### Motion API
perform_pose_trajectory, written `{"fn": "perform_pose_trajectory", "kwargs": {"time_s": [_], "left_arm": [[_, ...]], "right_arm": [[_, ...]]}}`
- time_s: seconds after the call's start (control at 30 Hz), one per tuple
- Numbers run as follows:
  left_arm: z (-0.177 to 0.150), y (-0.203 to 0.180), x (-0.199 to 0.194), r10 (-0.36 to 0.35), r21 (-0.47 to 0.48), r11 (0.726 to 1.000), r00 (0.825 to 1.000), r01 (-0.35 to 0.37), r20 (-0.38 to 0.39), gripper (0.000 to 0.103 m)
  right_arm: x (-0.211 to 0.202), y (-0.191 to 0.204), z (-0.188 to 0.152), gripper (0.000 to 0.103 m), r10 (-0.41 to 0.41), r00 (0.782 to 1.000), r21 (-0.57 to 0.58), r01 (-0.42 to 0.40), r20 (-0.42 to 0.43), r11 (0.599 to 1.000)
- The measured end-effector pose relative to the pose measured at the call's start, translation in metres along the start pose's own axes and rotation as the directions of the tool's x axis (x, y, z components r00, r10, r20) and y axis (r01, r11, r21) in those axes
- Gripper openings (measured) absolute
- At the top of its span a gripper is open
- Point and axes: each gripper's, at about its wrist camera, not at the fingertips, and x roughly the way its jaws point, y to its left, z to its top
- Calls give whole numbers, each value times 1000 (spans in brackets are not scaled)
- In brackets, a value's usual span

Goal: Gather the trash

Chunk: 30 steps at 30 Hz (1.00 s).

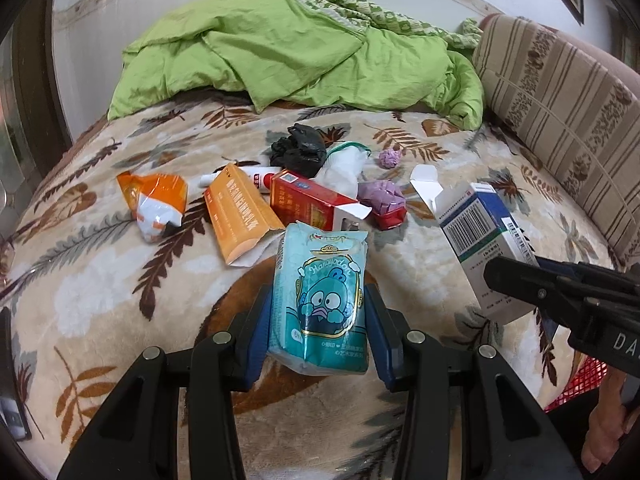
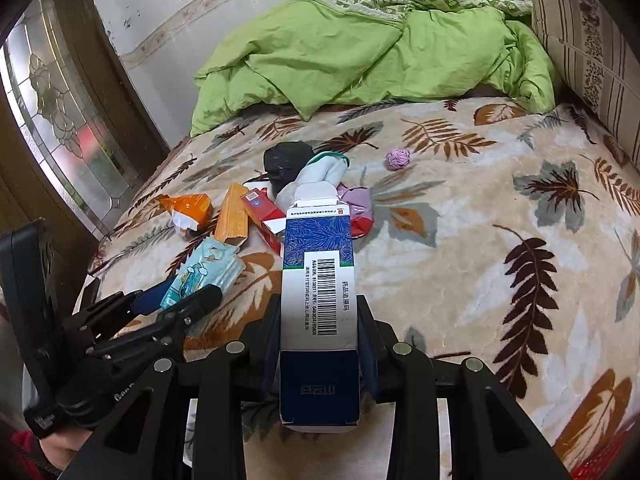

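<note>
Two tools loaded: left tool (image 1: 318,320) clamped on tissue pack (image 1: 320,300), right tool (image 2: 318,344) clamped on blue carton (image 2: 318,280), both above bed (image 2: 460,280), near trash pile (image 1: 288,192). Risk: thin open carton crushes, slips from clamp.

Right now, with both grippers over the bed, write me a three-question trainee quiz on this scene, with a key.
1. True or false: the left gripper is shut on the blue and white carton.
2. Multiple choice: which piece of trash lies apart from the main pile on the leaf-print blanket? A) the orange box B) the small purple paper ball C) the red box
3. Fill in: the crumpled bag at the far side of the pile is ____ in colour.

Key:
1. False. It holds the teal tissue pack; the right gripper holds the carton.
2. B
3. black
</note>
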Motion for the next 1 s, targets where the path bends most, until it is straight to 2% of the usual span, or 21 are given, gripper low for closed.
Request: {"fn": "perform_pose_trajectory", "kwargs": {"time_s": [0.3, 0.57, 1.0], "left_arm": [[-1, 0, 2, 46, 7, 999, 999, -46, 17, 43], [-1, 4, 0, 117, 11, 993, 992, -117, 47, 43], [0, 7, 2, 144, 8, 990, 988, -144, 56, 43]], "right_arm": [[2, -8, 0, 36, -17, 1000, 25, 17, 3, 1000], [10, -8, 1, 36, -26, 1000, 22, 27, -6, 999], [16, -4, 2, 36, -70, 998, -9, 70, 2, 997]]}}
